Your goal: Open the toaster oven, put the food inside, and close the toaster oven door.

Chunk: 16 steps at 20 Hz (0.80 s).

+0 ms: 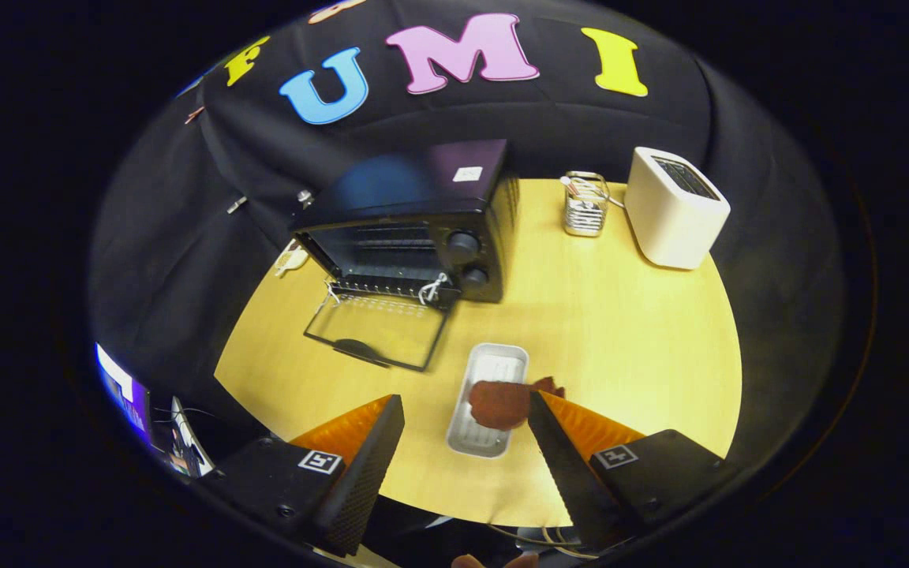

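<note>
Now fingers [537,406] splayed above food [502,402].

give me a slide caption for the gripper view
Open gripper hovers over a brown food piece in a small tray, toaster oven door already folded down.

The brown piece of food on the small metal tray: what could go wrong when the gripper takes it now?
1. The open gripper hangs above the brown piece of food, which sits nearer one finger; closing may push it off the small metal tray.
2. The black toaster oven's lowered glass door lies close by; a low carry could hit it.
</note>
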Available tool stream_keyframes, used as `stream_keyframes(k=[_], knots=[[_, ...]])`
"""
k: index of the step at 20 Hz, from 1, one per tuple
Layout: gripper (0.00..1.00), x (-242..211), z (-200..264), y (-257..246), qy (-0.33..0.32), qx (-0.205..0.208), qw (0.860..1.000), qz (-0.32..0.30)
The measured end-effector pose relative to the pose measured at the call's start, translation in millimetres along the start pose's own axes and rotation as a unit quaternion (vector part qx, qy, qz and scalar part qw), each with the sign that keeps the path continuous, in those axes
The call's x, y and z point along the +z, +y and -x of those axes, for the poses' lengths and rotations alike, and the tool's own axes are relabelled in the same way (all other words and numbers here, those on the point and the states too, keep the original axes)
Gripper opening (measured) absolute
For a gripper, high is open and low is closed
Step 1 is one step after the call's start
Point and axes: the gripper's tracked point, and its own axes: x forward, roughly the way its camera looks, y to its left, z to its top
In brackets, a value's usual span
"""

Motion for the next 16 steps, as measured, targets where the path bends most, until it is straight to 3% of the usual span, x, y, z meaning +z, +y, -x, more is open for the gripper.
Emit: stream_keyframes(k=[7,16], knots=[[0.99,-23.0,-22.1,-54.0,0.062,0.013,0.997,-0.050],[0.99,-40.6,-52.2,-59.8,0.099,0.059,0.990,-0.081]])
